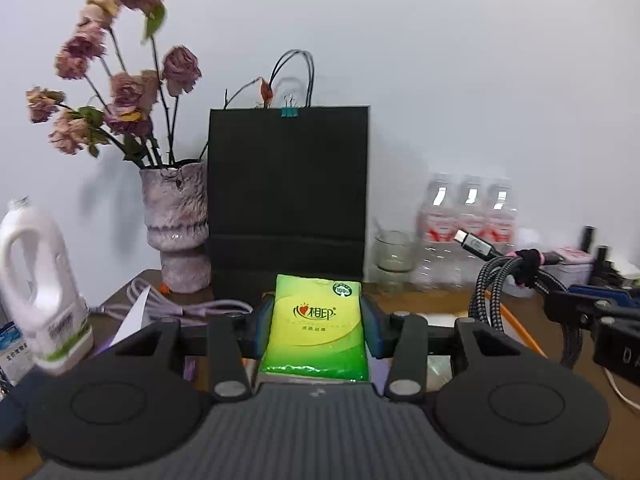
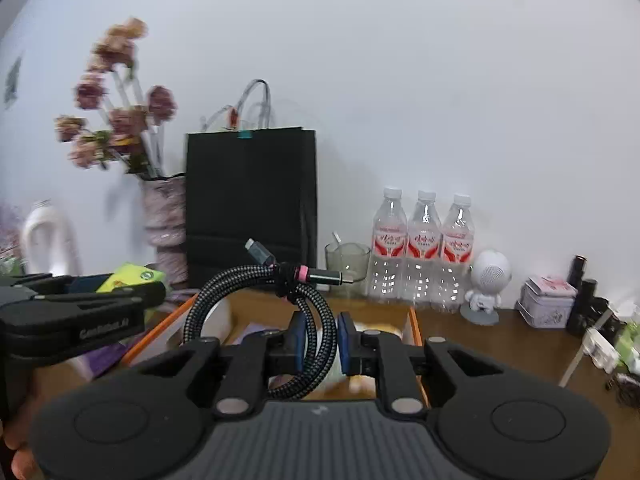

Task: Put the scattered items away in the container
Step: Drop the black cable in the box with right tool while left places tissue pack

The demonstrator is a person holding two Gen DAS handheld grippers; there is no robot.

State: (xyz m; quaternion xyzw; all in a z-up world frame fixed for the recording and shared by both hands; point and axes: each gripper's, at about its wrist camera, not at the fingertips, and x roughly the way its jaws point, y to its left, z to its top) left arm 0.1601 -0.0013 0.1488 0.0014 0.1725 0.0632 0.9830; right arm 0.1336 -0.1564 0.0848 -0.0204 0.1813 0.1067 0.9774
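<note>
While both loads hang over the tray: drop comes next, I judge.
Left gripper point(image 1: 319, 326): clamped on one tissue pack point(image 1: 318, 330), long axis toward 12 o'clock.
Right gripper point(image 2: 319, 344): clamped on one coiled cable point(image 2: 260, 312), loop upright.
Container point(image 2: 416, 330): one orange-rimmed tray at 6 o'clock beneath my right; right nearer.
Bottles point(image 2: 424, 248): three.

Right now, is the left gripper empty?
No, the left gripper is shut on a green tissue pack clamped between its fingers.
</note>
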